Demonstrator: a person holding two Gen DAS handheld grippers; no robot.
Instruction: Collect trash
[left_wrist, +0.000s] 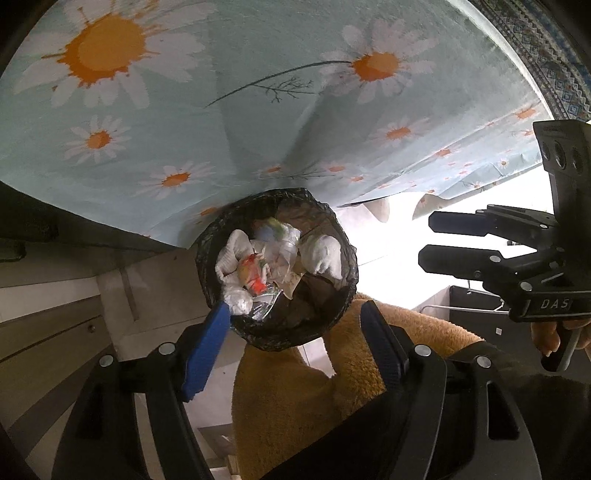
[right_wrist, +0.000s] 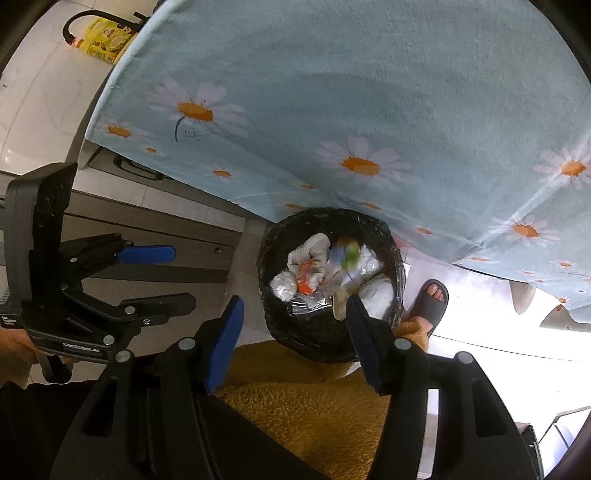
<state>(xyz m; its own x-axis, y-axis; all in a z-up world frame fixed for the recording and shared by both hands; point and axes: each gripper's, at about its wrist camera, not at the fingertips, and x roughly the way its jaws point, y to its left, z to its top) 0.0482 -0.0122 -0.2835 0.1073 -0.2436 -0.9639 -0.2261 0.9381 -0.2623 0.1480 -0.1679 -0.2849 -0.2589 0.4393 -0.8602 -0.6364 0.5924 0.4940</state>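
Note:
A bin lined with a black bag (left_wrist: 343, 273) (right_wrist: 391, 243) stands on the floor by the table's edge. It holds crumpled white tissues (left_wrist: 321, 254) (right_wrist: 308, 249), foil (left_wrist: 264, 306) (right_wrist: 308, 304), an orange wrapper (left_wrist: 253, 275) (right_wrist: 304, 280) and a blurred green-and-white piece (right_wrist: 347, 256) at the top of the pile. My left gripper (left_wrist: 295, 317) is open and empty above the bin; it also shows in the right wrist view (right_wrist: 181, 275). My right gripper (right_wrist: 295, 314) is open and empty above the bin; it also shows in the left wrist view (left_wrist: 424, 238).
A blue daisy-print tablecloth (left_wrist: 258, 110) (right_wrist: 351, 92) hangs over the table beside the bin. The person's mustard fleece trousers (left_wrist: 295, 398) (right_wrist: 314, 406) and a grey slipper (right_wrist: 430, 301) are below. A yellow bottle (right_wrist: 105, 40) lies on the floor at far left.

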